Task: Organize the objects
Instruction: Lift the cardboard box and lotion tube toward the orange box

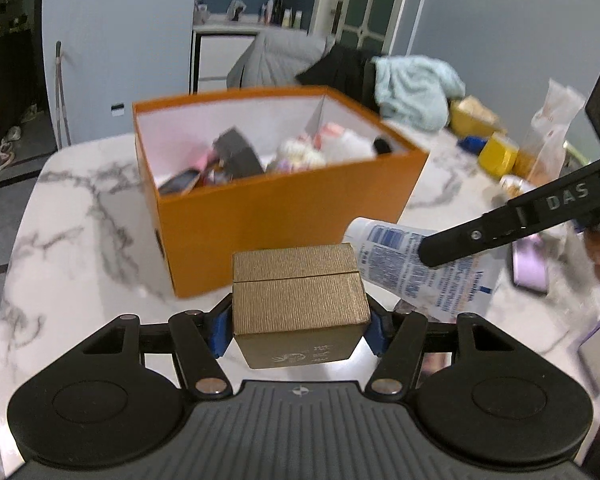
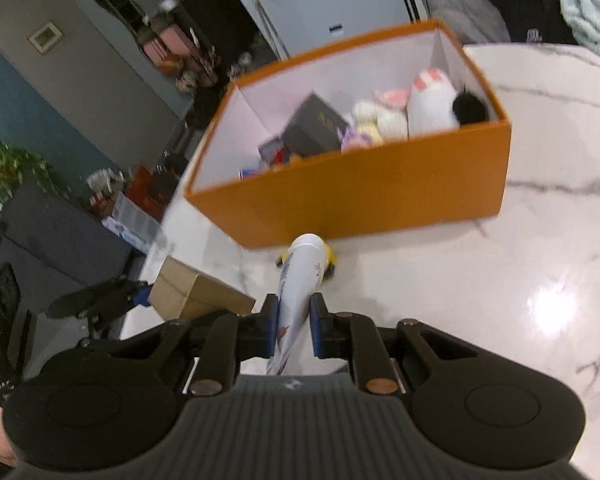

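Presently, the left hand-held gripper (image 1: pixel 300 330) is clamped on a small gold box (image 1: pixel 300 304), its blue pads pressing on the box's two side faces; the box is clear of the bench (image 1: pixel 80 248), in front of the orange box (image 1: pixel 284 216). A seam runs across the gold box's top face, and there is pale print on its near face.

The right hand-held gripper (image 2: pixel 296 330) is closed tight on a white tube (image 2: pixel 300 280) with blue print, gripped near its flat end, the cap end pointing forward toward the orange box (image 2: pixel 360 200). From the left wrist view the tube (image 1: pixel 416 272) lies just beside the gold box's right corner; whether the two touch cannot be told.

The orange box stands open on the white marbled bench, white inside. It holds a dark box (image 2: pixel 314 126) tilted on edge, soft toys (image 2: pixel 432 108) toward the right end and smaller items at the left, too blurred to identify.

Beyond it on the bench are yellow packages (image 1: pixel 496 152) and a pale blue cloth (image 1: pixel 416 88). A lilac phone (image 1: pixel 530 264) lies at the right.
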